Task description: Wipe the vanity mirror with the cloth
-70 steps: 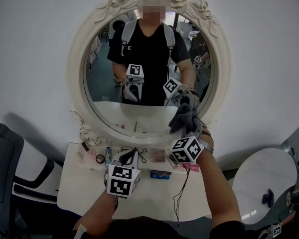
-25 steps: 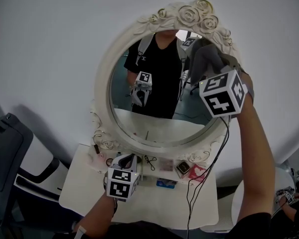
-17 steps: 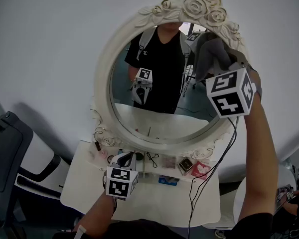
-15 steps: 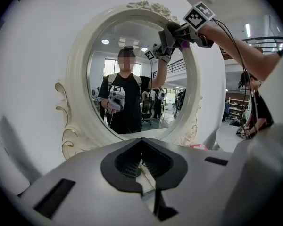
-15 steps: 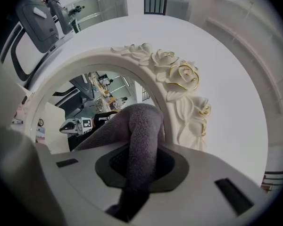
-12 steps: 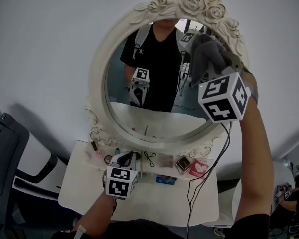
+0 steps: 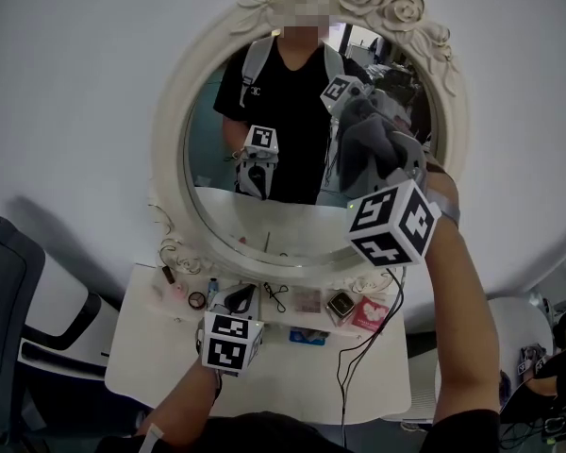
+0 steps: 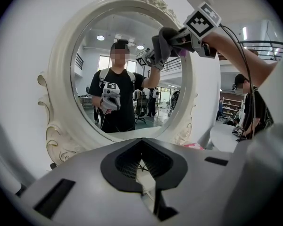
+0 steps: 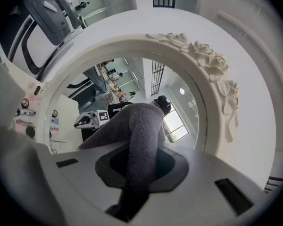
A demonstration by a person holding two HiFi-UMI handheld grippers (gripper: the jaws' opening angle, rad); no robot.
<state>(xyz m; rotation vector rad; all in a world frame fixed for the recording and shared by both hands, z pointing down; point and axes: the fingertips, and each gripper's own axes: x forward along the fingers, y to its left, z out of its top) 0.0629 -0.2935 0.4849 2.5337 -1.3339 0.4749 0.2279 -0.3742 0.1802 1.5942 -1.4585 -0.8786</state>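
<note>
My right gripper [image 7: 385, 161], clamping the cloth [image 7: 358, 147], slid from 1 toward 3 o'clock across the mirror [image 7: 208, 159], so wiping's on. The left gripper [image 7: 240, 302] seems closed, idle.

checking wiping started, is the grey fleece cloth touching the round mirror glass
Touching: left gripper view shows the grey fleece cloth meeting its reflection on the mirror glass.

No lettering can be read on anything.

mirror [image 7: 217, 159] top cropped, tabletop items [image 7: 307, 300] — indistinct
</note>
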